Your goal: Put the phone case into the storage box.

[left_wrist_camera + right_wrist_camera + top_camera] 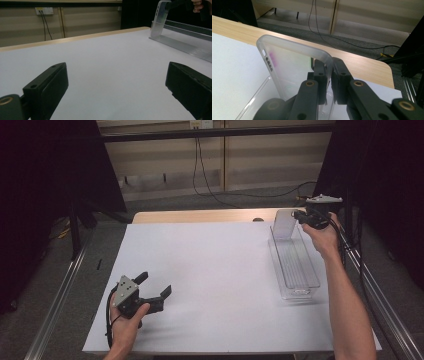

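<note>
Frosted clear phone case [294, 62], purple smudge near its holes; clear ribbed tray [295, 265]; white table [210, 270]; black grippers.

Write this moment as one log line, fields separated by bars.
right gripper: shut on phone case | case: upright over clear tray | left gripper: open, holding nothing, near table

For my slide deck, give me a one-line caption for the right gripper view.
Right gripper pinches the edge of a translucent phone case, upright over a clear tray.
</note>
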